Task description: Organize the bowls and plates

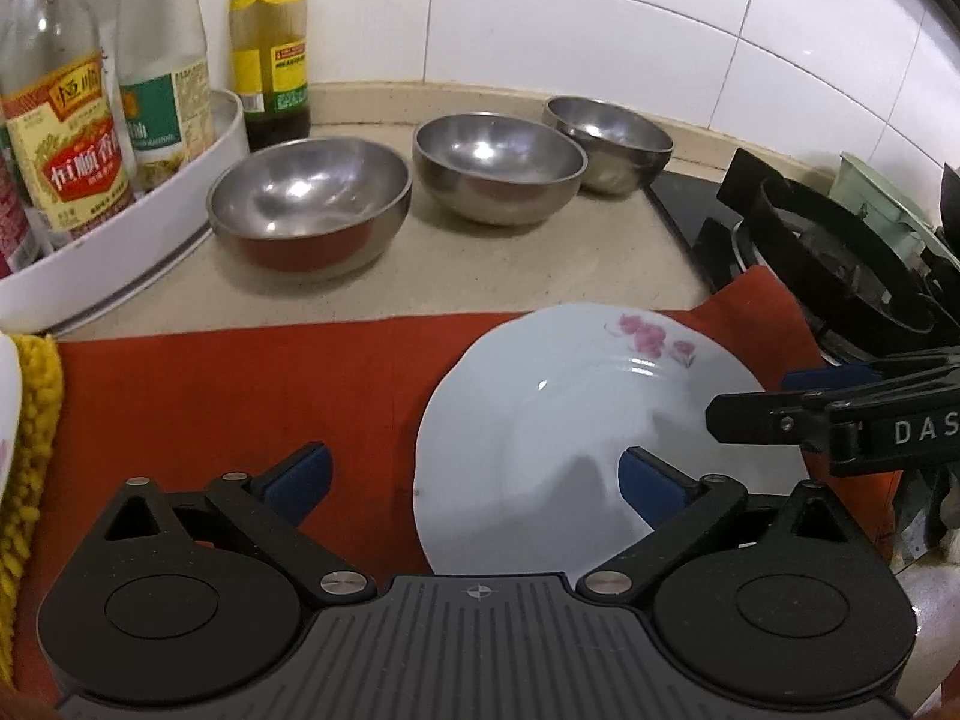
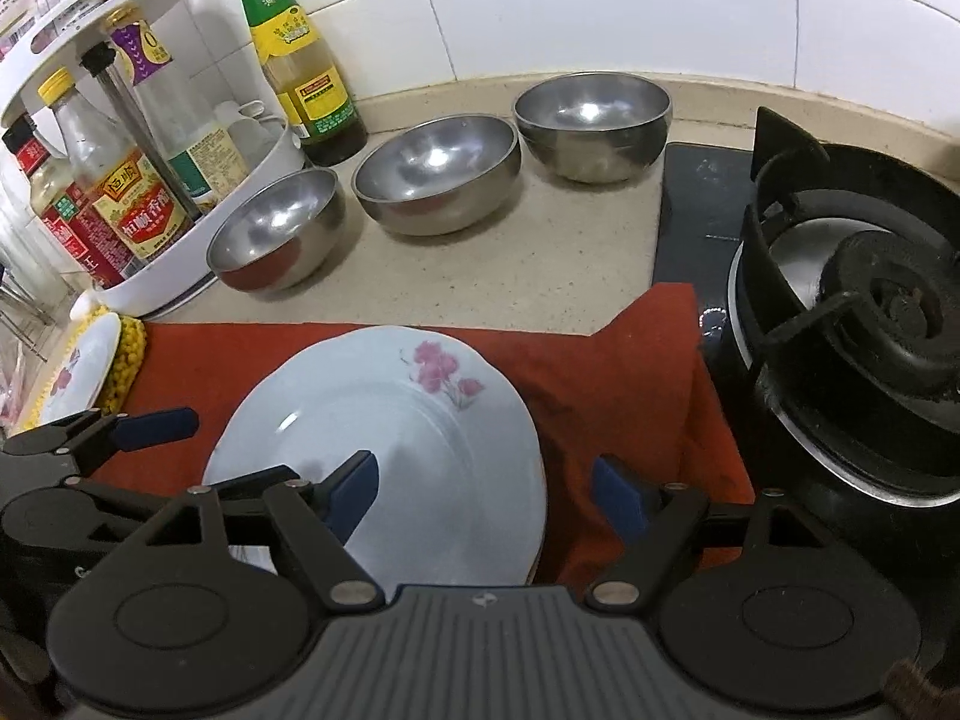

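A pale blue plate [image 1: 540, 420] [image 2: 408, 438] with pink flowers lies on a red cloth [image 1: 240, 396] [image 2: 600, 384]. My left gripper [image 1: 474, 480] is open and straddles the plate's left rim, its right finger over the plate and its left finger over the cloth. Open too, my right gripper [image 2: 486, 495] straddles the right rim. Neither holds anything. Three steel bowls stand in a row behind: left [image 1: 309, 204] [image 2: 276, 228], middle [image 1: 498, 165] [image 2: 435, 174], right [image 1: 609, 141] [image 2: 591, 123]. A second flowered plate [image 2: 84, 372] rests on a yellow mat [image 2: 129, 360] at the far left.
A white turntable rack [image 1: 150, 228] [image 2: 252, 180] with several sauce bottles stands at the back left. A yellow-labelled bottle [image 1: 270, 42] [image 2: 300, 60] stands by the tiled wall. A black gas stove [image 1: 840, 264] [image 2: 870, 330] borders the cloth on the right.
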Motion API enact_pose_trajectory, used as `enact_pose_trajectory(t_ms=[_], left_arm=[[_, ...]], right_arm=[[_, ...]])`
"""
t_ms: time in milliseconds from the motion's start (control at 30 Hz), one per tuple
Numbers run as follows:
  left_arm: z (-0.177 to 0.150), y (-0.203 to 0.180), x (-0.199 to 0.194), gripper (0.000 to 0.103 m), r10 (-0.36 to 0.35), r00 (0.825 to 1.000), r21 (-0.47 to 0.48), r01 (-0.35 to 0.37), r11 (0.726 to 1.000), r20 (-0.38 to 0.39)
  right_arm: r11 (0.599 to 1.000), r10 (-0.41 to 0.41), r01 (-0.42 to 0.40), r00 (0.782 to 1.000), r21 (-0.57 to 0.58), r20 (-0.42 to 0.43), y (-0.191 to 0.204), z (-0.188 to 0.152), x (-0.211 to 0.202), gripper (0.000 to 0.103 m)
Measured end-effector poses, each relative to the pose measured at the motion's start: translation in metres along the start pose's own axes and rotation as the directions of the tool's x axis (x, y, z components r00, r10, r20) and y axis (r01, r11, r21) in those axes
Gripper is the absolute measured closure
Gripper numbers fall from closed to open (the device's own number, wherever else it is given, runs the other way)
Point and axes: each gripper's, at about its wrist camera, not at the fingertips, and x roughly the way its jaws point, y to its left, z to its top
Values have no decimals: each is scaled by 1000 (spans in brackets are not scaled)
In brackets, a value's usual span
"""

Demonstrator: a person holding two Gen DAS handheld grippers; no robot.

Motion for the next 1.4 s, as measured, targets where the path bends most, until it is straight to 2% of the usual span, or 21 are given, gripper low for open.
enact_pose_trajectory(t_ms=[133,167,267,400,533,633,800,900,1033,1133,1300,1400], left_arm=[[-4,-5,4,0,-29,999,6,29,1000,-27],[-5,-6,5,0,-41,999,4,42,999,-35],[-8,-8,11,0,-90,994,-12,90,996,-66],[-10,-14,11,0,-103,993,9,104,995,-63],[-9,-8,4,0,-40,998,-18,40,999,-39],[-6,10,-4,0,-14,1000,-56,12,998,-28],[-11,25,-12,0,33,999,-70,-34,997,-21],[-14,35,-19,0,51,999,-96,-52,994,-11],[-13,30,-14,0,0,1000,-70,-1,998,-11],[-12,19,-2,0,-18,999,-46,16,999,-41],[-13,6,3,1,-144,987,-32,142,989,-74],[-16,-12,1,0,-122,990,65,126,990,-64]], right_arm=[[998,58,-58,998,20,-12,3,1,0,27],[996,87,-86,996,33,-26,4,1,0,22],[994,102,-101,994,30,-32,9,-2,3,13],[992,118,-117,992,46,-32,11,0,3,10],[975,197,-188,978,116,-69,11,3,9,10],[966,239,-229,968,117,-76,24,4,17,10],[975,220,-221,973,4,-74,48,16,23,14],[980,195,-197,980,-40,-41,50,22,17,15],[995,94,-94,996,-29,-1,34,22,6,15],[999,31,-31,999,17,-7,18,16,5,15],[994,54,-52,998,97,-13,4,4,5,15],[992,75,-74,997,105,-2,-1,3,0,16]])
